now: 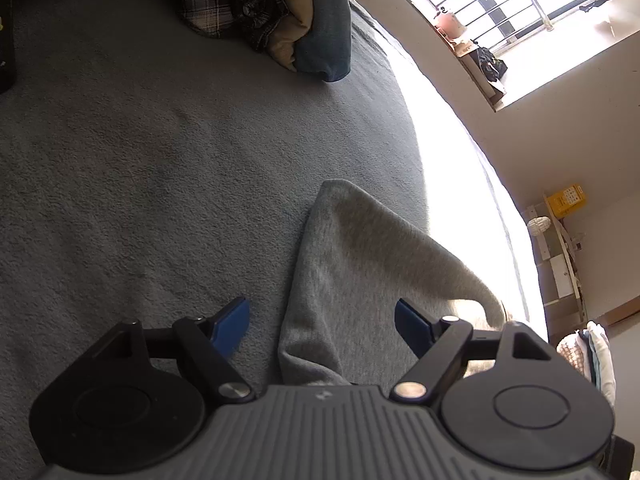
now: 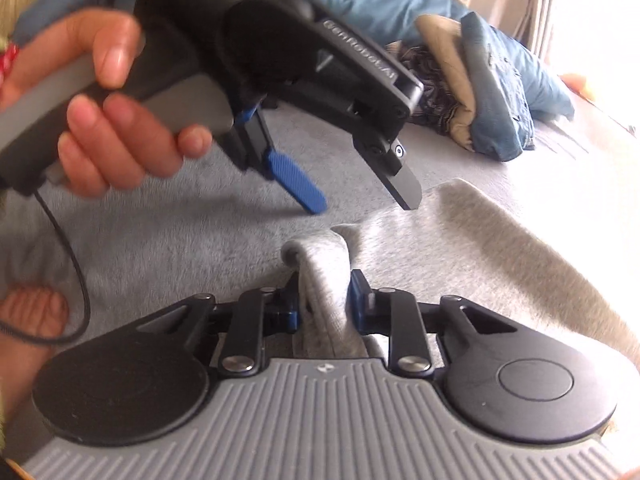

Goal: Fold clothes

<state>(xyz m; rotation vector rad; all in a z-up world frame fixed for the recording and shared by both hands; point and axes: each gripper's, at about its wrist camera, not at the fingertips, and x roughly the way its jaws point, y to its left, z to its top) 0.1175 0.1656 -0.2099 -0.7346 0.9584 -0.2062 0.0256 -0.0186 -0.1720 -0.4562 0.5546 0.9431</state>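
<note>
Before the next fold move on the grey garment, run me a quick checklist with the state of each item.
1. Right gripper pinching a bunched fold of the grey garment: ok.
2. Left gripper open, pads not pressing cloth: ok.
3. Left gripper holding a second edge: not ok, it hangs above the garment.
4. Room on the grey blanket to lay the fold: ok.
5. Pile of other clothes apart from the garment: ok.
6. Garment lying flat, without creases: cannot tell, partly hidden.
</note>
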